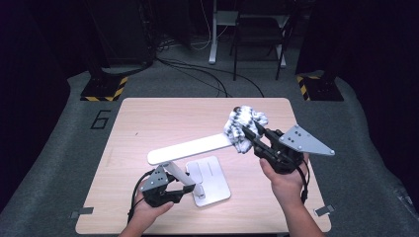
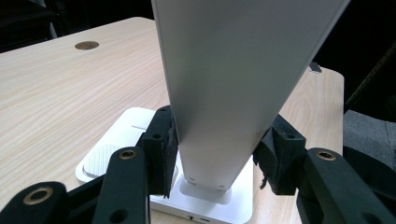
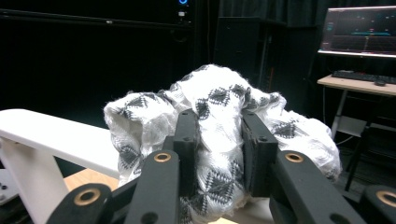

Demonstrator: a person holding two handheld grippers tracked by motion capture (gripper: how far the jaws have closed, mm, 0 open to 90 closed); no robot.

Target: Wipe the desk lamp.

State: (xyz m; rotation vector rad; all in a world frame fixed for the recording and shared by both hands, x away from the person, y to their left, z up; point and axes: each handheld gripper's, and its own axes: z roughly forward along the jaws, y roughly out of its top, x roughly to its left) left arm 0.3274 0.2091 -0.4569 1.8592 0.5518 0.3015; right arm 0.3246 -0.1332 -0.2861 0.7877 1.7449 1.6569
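Observation:
A white desk lamp stands near the table's front: flat square base (image 1: 213, 182), slanted stem (image 1: 177, 170) and a long head bar (image 1: 190, 147) reaching right. My left gripper (image 1: 184, 187) is shut on the stem low down; in the left gripper view its pads (image 2: 164, 144) press both sides of the stem (image 2: 229, 93) just above the base (image 2: 119, 137). My right gripper (image 1: 247, 136) is shut on a bunched white cloth with a black pattern (image 1: 243, 122), which lies against the bar's right end. The cloth (image 3: 215, 100) bulges around my right gripper (image 3: 219, 140), beside the bar (image 3: 51, 133).
The pale wooden table (image 1: 148, 116) has a round cable hole (image 2: 87, 45). Beyond its far edge stand two posts with black-and-yellow striped feet (image 1: 104, 90) (image 1: 318, 89), loose floor cables (image 1: 197, 74) and a metal frame (image 1: 257, 34). A monitor (image 3: 357, 30) sits on a side desk.

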